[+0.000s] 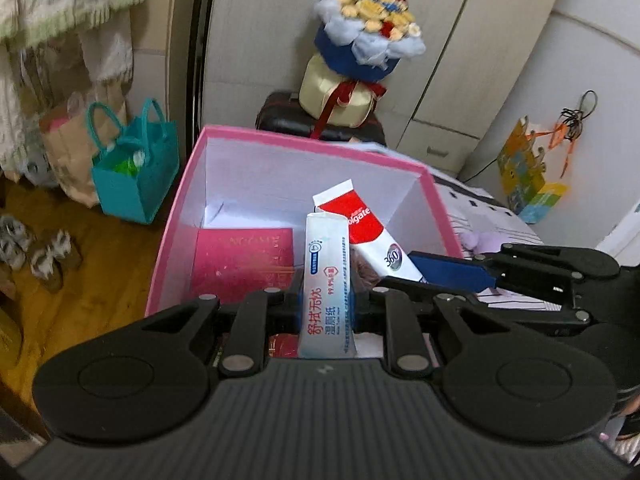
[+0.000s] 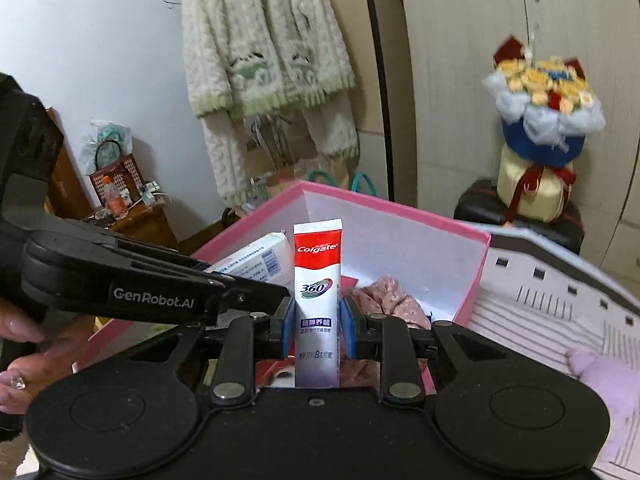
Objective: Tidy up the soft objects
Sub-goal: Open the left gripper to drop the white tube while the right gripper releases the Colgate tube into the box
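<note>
My left gripper (image 1: 325, 300) pinches a pack of wet wipes (image 1: 327, 288) upright between its pads, held over the near edge of the pink box (image 1: 168, 240). My right gripper (image 2: 318, 326) is clamped on a toothpaste tube (image 2: 318, 304), which stands straight up over the same box, just beside the wipes. Inside the box lie a red booklet (image 1: 244, 264) and a crumpled pink cloth (image 2: 390, 296). The box sits on the bed (image 2: 540, 312).
</note>
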`<state>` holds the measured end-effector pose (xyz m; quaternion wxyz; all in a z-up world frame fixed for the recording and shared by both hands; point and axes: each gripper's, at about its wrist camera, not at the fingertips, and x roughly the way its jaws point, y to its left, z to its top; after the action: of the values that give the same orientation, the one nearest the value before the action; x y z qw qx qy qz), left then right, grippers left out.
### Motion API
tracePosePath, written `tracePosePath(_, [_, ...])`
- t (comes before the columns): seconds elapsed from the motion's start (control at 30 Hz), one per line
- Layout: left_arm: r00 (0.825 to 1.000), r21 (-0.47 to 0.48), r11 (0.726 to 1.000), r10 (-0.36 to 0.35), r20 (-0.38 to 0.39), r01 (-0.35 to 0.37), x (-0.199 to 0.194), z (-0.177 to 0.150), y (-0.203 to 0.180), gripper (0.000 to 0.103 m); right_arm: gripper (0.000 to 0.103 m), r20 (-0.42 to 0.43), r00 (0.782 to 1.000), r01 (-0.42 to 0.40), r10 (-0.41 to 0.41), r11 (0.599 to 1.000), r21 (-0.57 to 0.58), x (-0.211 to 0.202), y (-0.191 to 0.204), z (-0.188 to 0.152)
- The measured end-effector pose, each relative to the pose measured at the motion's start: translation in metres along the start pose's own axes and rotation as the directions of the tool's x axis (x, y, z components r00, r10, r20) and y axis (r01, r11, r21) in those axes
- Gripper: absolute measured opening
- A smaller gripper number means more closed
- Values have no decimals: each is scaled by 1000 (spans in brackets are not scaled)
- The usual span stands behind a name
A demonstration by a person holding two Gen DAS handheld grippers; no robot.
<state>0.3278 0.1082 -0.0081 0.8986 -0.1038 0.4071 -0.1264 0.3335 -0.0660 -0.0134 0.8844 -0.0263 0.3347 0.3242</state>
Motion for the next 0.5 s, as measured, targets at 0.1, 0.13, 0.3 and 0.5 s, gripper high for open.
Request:
tracePosePath(0.1, [999,-16,1000,21,-32,-21,12,1,6,19,29,-38,999,4,-4,1000,-19,13,2,2])
tracePosePath(0.13, [999,-18,999,30,-39,-31,16,1,7,19,29,-47,999,12,-13,999,-32,17,4,2])
tracePosePath(0.3, [998,-29,997,65,-8,-65,13,0,8,45,33,-70,997,26,-30,998,-52,26,6,2])
tracePosePath(0.5, [997,65,996,62,44,-65,-21,-3,-2,57,41,-15,1000,-9,9,1000,-25,-16,0,3])
